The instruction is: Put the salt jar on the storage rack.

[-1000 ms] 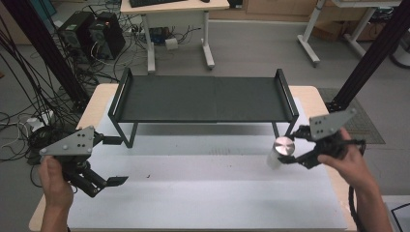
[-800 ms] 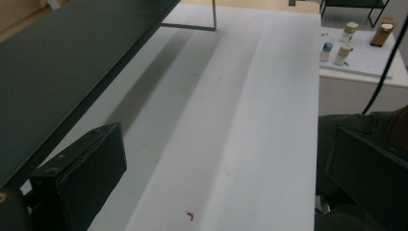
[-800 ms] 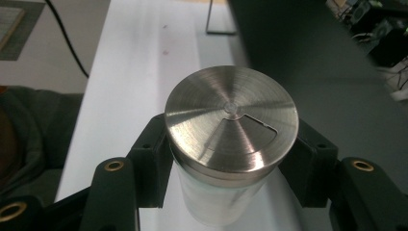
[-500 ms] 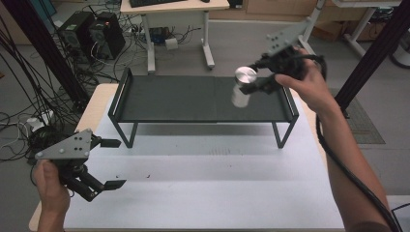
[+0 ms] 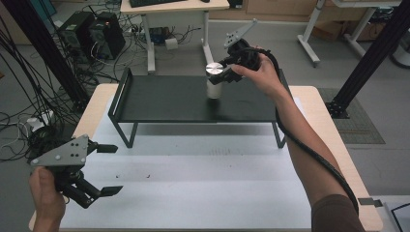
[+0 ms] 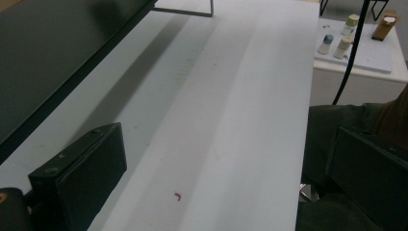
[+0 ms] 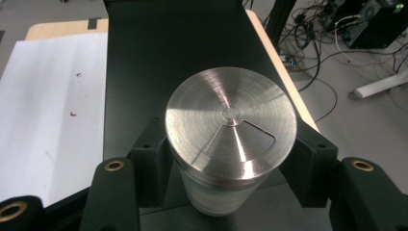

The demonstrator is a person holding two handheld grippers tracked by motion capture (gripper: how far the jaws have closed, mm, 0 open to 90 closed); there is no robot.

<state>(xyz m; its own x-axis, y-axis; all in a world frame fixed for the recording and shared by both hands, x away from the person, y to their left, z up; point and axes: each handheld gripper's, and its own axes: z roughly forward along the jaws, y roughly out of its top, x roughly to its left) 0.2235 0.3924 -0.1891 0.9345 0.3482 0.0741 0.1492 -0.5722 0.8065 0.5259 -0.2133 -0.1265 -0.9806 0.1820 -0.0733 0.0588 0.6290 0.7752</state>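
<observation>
Upper centre of the high view: right gripper (image 5: 223, 72) clamps a clear shaker w/ steel lid (image 5: 214, 79), held upright over the black metal shelf (image 5: 159, 101); whether its base touches the shelf can't be told. Lower left: left gripper (image 5: 109, 169) hangs over the white tabletop (image 5: 212, 183), jaws spread, holding nothing.
</observation>
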